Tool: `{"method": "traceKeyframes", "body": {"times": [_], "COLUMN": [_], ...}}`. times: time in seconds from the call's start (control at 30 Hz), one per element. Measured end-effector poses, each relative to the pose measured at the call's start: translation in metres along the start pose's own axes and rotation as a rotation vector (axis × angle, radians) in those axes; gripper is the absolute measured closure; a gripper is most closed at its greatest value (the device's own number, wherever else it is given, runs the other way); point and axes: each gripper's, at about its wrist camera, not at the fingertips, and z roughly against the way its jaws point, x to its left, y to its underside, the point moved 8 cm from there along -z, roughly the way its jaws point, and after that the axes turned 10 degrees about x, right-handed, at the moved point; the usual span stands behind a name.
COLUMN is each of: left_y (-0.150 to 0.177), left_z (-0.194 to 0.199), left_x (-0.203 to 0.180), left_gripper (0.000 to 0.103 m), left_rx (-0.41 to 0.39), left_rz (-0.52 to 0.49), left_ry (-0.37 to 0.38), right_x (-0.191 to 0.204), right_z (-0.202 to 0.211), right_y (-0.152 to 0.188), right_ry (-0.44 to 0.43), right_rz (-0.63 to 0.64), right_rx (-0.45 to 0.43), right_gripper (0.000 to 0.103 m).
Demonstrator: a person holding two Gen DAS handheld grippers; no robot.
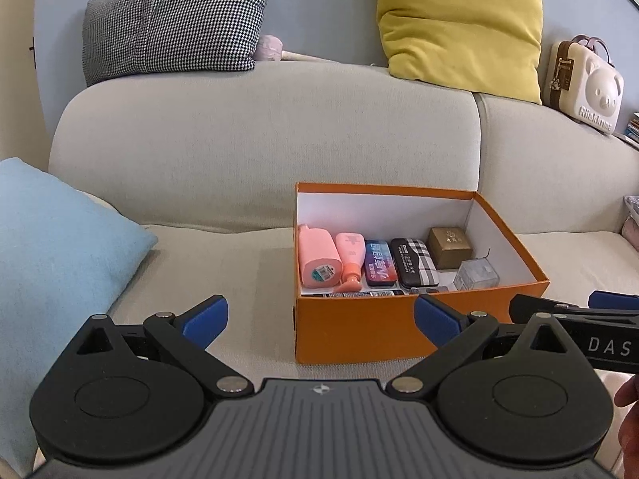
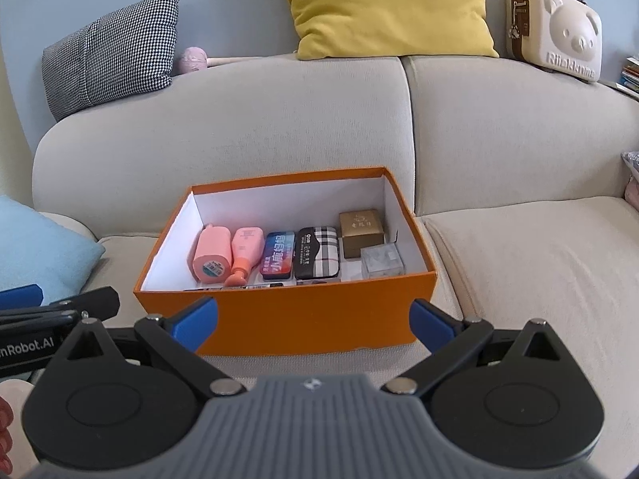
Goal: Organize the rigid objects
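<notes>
On the sofa (image 2: 519,263) an orange box (image 2: 287,319) holds pink bottles (image 2: 213,255), tins, a plaid case (image 2: 317,253) and a gold cube (image 2: 361,233), with a "Rilakkuma" bear case (image 2: 555,24) up behind, while both the left gripper (image 1: 321,319) and the right gripper (image 2: 313,321), marked "DAS", hang wide and empty before it.

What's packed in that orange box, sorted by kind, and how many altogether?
In the orange box:
Pink bottles: 2
Flat cases: 2, one blue tin, one plaid case
Small boxes: 2, one gold box, one clear box
Total: 6 clearly visible. Some slim dark items along the near wall are too hidden to count.
</notes>
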Motion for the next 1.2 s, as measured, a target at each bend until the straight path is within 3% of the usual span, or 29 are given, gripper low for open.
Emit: {"method": "traceKeyframes", "body": {"times": [1.2], "left_y": [0.005], "left_z": [0.01], "left_x": [0.005], "left_gripper": [0.0], "left_rx": [0.003], "left_rz": [0.011], "left_ry": [0.002], "right_x": [0.008], "right_z": [0.011], "right_y": [0.008], "right_ry": [-0.006], "right_rz": [0.005], "right_rx": [-0.004], "right_gripper": [0.002]}}
